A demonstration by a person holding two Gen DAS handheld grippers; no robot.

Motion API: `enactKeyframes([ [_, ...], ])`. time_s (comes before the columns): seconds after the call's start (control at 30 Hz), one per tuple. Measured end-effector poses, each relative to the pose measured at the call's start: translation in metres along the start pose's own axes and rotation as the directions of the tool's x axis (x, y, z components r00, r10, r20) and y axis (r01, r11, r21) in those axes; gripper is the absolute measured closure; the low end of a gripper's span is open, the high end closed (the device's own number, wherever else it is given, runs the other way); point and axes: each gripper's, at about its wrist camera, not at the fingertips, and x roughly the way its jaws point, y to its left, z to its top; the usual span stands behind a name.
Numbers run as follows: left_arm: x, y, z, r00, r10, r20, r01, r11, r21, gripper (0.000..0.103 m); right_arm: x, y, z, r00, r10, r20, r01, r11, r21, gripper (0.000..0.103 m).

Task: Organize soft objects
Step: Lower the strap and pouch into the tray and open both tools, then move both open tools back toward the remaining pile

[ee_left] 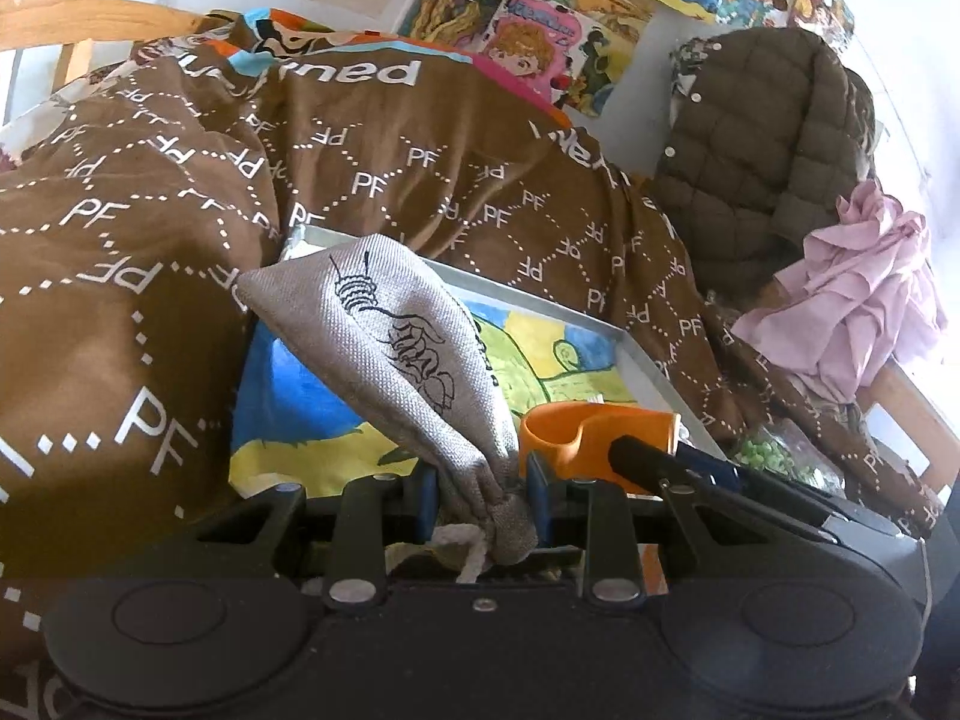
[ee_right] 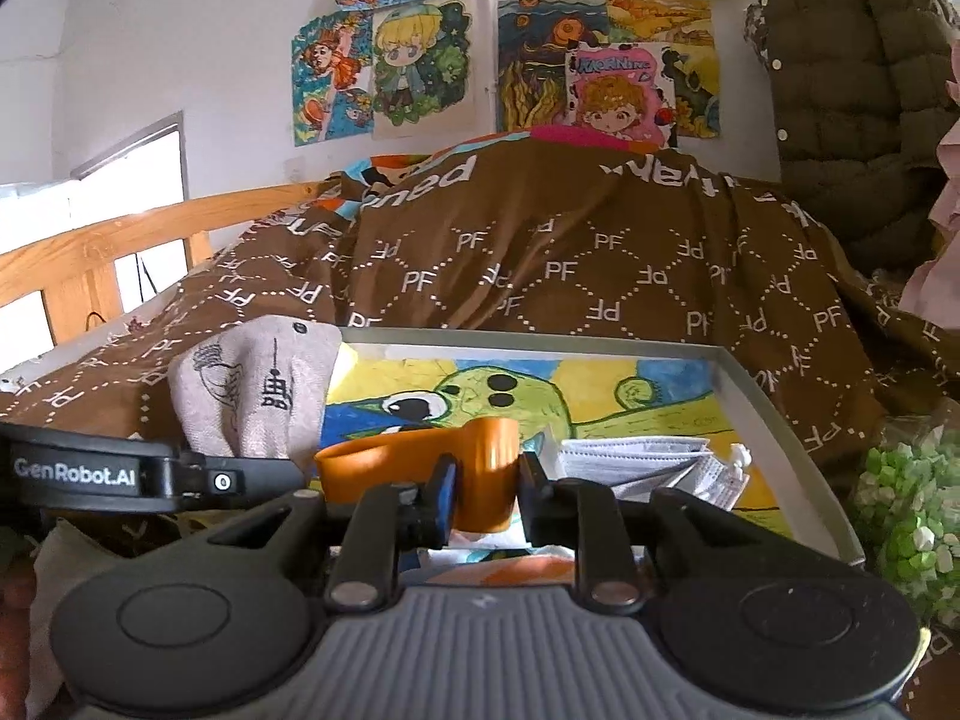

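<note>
left gripper (ee_left: 483,495), bottom centre of the left wrist view, blue-padded jaws pinched tight on the gathered neck of a grey woven drawstring pouch with black line drawings (ee_left: 390,348). pouch body slanting up and left from the jaws toward frame centre, white cord end dangling just below the grip. same pouch at centre left of the right wrist view (ee_right: 252,396), beside the other tool's black arm marked "genrobot.ai".

right gripper (ee_right: 483,495), bottom centre of its own view, jaws closed on the wall of an orange plastic cup-shaped holder (ee_right: 474,468). holder also at lower right of centre in the left view (ee_left: 588,432), just beside the pouch.

under both, a shallow grey-rimmed tray (ee_right: 774,420) with a bright blue, yellow and green painting lining its floor. folded white face mask (ee_right: 648,468) lying in the tray, right of the orange holder.

behind the tray, filling mid-frame, a brown blanket with white "pf" lettering and dotted diamonds (ee_right: 570,252). olive quilted puffer jacket (ee_left: 756,144) at upper right, crumpled pink cloth (ee_left: 858,300) at right edge below it. colourful cartoon drawings (ee_right: 498,60) on the white wall along the top. wooden bed rail (ee_right: 90,264) at left.
</note>
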Motion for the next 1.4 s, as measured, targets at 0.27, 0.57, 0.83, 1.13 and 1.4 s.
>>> enactKeyframes([
  [0.27, 0.003, 0.010, 0.003, 0.999, -0.028, -0.017, 0.027, 0.998, -0.055, 0.070, 0.001, 0.001, -0.001, 1.000, -0.009, -0.009, 0.008, 1.000, -0.010, 0.076],
  [0.57, 0.004, 0.018, 0.004, 0.999, -0.024, -0.021, 0.021, 0.992, -0.124, 0.065, 0.000, 0.001, -0.001, 1.000, -0.001, -0.007, 0.001, 1.000, -0.011, 0.070],
  [0.83, -0.007, 0.014, 0.005, 0.999, 0.037, -0.016, -0.039, 0.988, -0.149, 0.042, -0.008, -0.002, 0.006, 1.000, 0.012, 0.011, -0.012, 1.000, 0.001, 0.060],
  [1.13, -0.044, -0.007, 0.007, 0.988, 0.121, 0.097, -0.111, 0.989, -0.094, 0.017, -0.037, -0.010, 0.021, 0.997, 0.021, 0.080, -0.022, 1.000, 0.018, 0.034],
  [1.4, -0.094, -0.042, 0.006, 0.950, 0.192, 0.246, -0.192, 0.981, -0.025, 0.002, -0.081, -0.023, 0.034, 0.987, 0.023, 0.158, -0.032, 0.998, 0.052, 0.011],
])
